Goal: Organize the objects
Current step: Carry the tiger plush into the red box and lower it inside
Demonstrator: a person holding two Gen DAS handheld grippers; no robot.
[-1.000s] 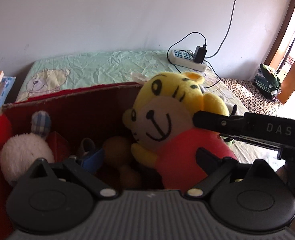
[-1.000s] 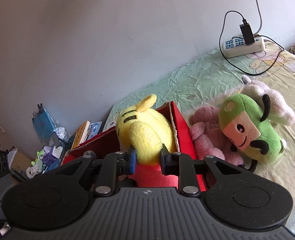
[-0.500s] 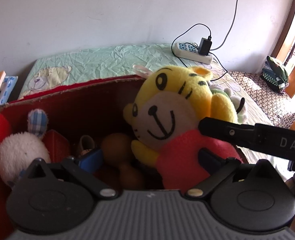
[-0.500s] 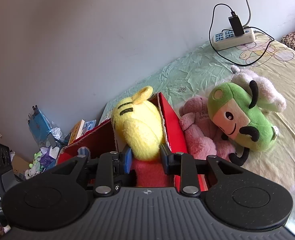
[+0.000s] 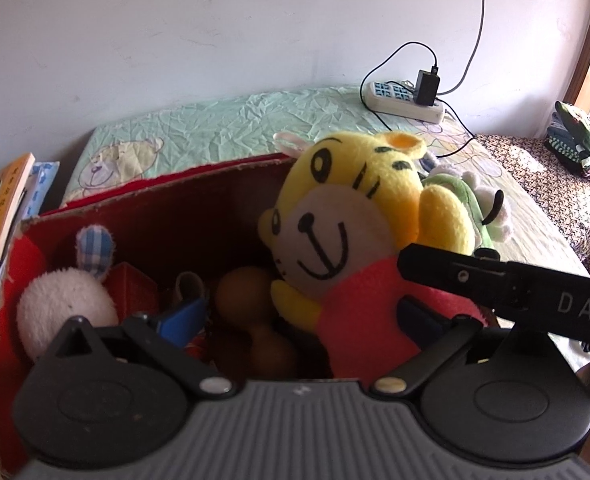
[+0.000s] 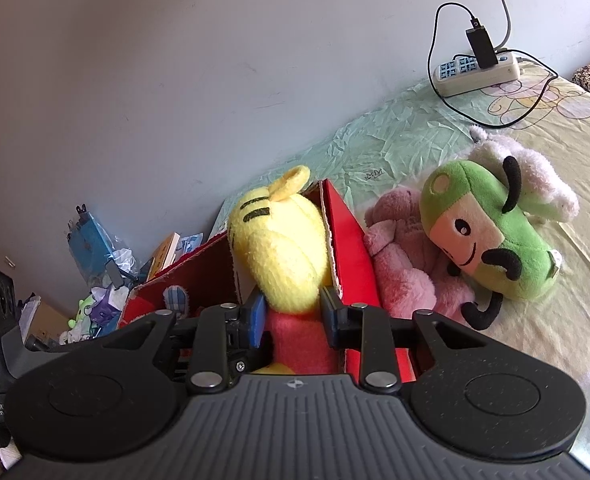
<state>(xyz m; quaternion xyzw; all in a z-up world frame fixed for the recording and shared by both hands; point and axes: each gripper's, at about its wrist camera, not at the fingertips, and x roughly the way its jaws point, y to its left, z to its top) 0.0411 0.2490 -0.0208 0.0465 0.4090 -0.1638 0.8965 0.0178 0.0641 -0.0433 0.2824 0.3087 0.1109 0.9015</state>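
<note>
At the right end of the red cardboard box (image 5: 143,200), the yellow tiger plush (image 5: 347,216) stands upright, and the right gripper (image 6: 293,316) pinches its neck from behind. The left gripper (image 5: 295,320) is spread wide over the box. Beside the box, on the bed (image 6: 415,136), lie a pink plush (image 6: 407,264) and a green plush (image 6: 491,240).

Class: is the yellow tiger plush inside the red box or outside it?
Partly inside: the yellow tiger plush has its red body down in the red box, head above the rim, with the right gripper closed on it.

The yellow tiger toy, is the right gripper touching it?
Touching. The right wrist view shows the right gripper pads pressed against both sides of the yellow tiger toy.
</note>
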